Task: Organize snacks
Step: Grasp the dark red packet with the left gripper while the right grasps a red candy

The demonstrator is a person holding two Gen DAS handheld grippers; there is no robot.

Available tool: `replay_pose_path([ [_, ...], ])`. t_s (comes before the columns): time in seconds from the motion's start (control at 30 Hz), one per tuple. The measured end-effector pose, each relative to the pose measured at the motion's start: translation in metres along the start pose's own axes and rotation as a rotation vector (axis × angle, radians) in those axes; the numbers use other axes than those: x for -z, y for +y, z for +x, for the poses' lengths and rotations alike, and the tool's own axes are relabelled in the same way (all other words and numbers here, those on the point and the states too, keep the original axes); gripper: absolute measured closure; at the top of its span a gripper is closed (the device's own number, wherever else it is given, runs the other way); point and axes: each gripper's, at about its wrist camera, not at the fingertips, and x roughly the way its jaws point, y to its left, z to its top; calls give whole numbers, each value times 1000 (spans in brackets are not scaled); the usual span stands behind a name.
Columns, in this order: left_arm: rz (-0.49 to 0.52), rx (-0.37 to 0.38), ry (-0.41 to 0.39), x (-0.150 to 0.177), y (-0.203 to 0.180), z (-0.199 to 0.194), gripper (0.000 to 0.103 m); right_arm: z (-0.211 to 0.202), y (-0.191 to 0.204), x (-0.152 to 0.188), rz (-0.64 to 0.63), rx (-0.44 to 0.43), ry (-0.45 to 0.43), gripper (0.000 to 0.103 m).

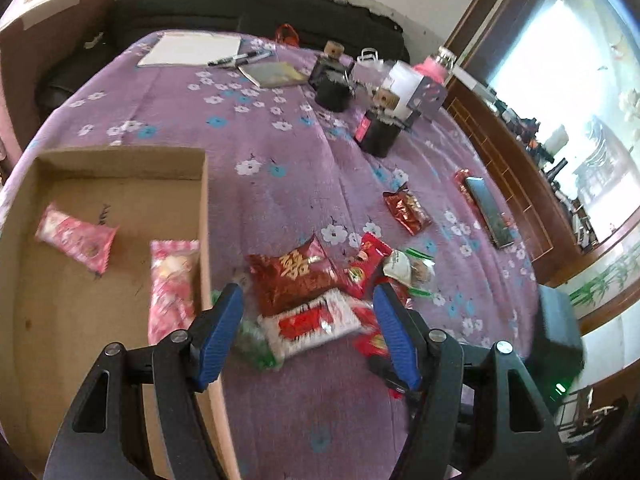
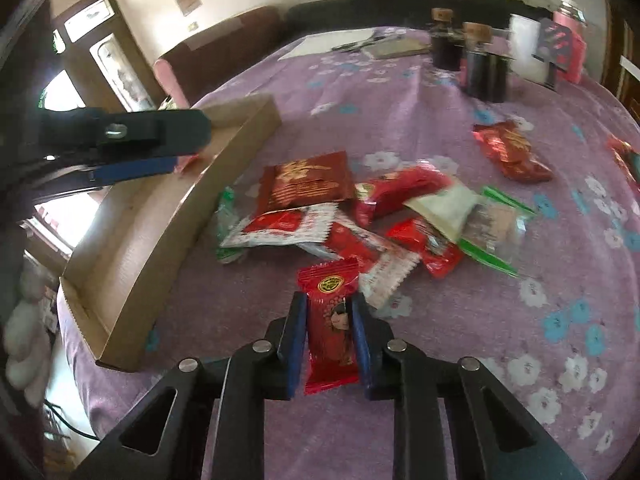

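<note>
I have my right gripper (image 2: 329, 334) clamped on a red packet (image 2: 330, 334), the blue pads pressing its two long edges about midway down, with its top end sticking out ahead of the fingers. It looks light and a bit puffy, a foil-type wrapper that I judge slick and crushable. I'd keep the squeeze across the filled middle, not the crimped ends, which would likely slip or fold.

My left gripper (image 1: 310, 334) hangs spread wide and empty, low over the near edge of the snack pile (image 1: 320, 292), just beside the box (image 1: 120, 160). Between its fingers lie a white-and-red packet (image 1: 316, 326) and, just beyond, a dark red pouch (image 1: 294, 280). These overlap each other, so I expect a pinch there could drag a neighbour along. The flat pouch offers little to grip except an edge.

The box is shallow brown cardboard with low walls, sitting to the left of the pile; two pink packets (image 1: 76, 240) already lie inside. From the right wrist view its near wall (image 2: 168, 216) stands between my red packet and the floor of the box, so I judge I must lift over it.

Everything rests on a purple flowered cloth (image 1: 280, 152), soft and creased, so packets may sink and snag. Further back are dark jars (image 1: 334, 84), papers (image 1: 188, 50) and pens. One red packet (image 1: 406, 212) lies apart to the right, and a window glares there.
</note>
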Motion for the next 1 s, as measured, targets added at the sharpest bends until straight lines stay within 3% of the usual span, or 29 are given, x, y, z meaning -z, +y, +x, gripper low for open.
replay_pose_path([
  [0.23,95,-50,79,-22,-18,55,37,-25,-52,18,83,32,-38,81],
  [0.4,162,-166,144,-17,-27,81,37,-31,-73,22,127,-17,-69,81],
  [0.5,123,-97,210,-10,-24,82,37,-34,-76,25,128,-32,-89,80],
  [0.6,54,93,311,3,-25,78,37,-36,-74,28,136,-49,-96,80],
  [0.67,83,87,282,10,-32,67,37,-35,-78,29,142,-58,-97,80],
  [0.77,176,14,186,16,-40,53,37,-35,-80,28,148,-51,-99,81],
  [1.0,398,-73,115,38,-52,43,37,-38,-90,32,176,-50,-107,81],
])
